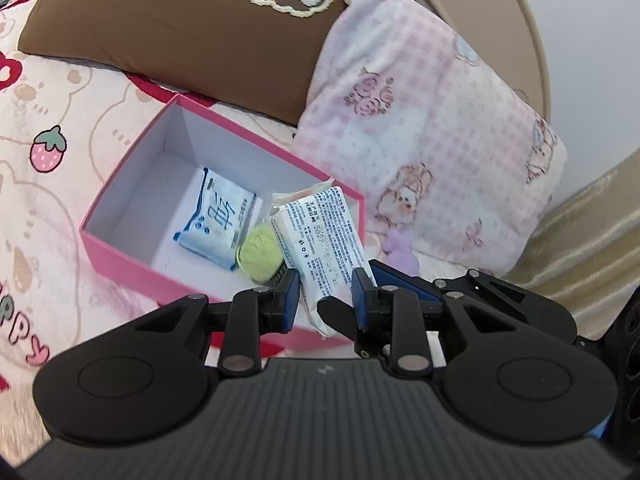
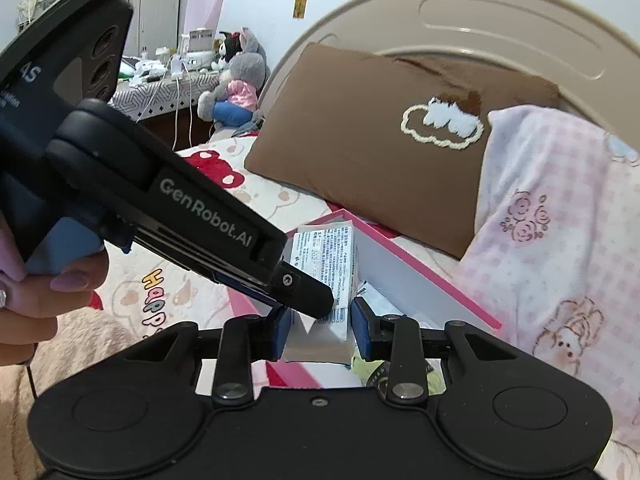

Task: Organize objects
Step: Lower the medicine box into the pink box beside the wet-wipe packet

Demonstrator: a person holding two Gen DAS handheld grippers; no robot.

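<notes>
A white printed packet (image 1: 320, 240) hangs over the near right corner of an open pink box (image 1: 120, 208). My left gripper (image 1: 326, 300) is shut on the packet's lower end. My right gripper (image 2: 320, 332) also has its blue pads pressed on that packet (image 2: 324, 256), and its fingers (image 1: 400, 280) come in from the right in the left wrist view. In the right wrist view the left gripper (image 2: 308, 296) crosses from the left, held by a hand (image 2: 40, 292). Inside the box lie a blue-and-white tissue pack (image 1: 218, 216) and a green yarn ball (image 1: 260, 254).
The pink box (image 2: 420, 256) sits on a patterned bedspread (image 1: 48, 184). Behind it lean a brown pillow (image 1: 180, 32) and a pink checked pillow (image 1: 432, 152) against a beige headboard (image 2: 480, 20). A small purple thing (image 1: 400, 248) lies by the checked pillow. A plush toy (image 2: 240, 80) and a cluttered desk stand far left.
</notes>
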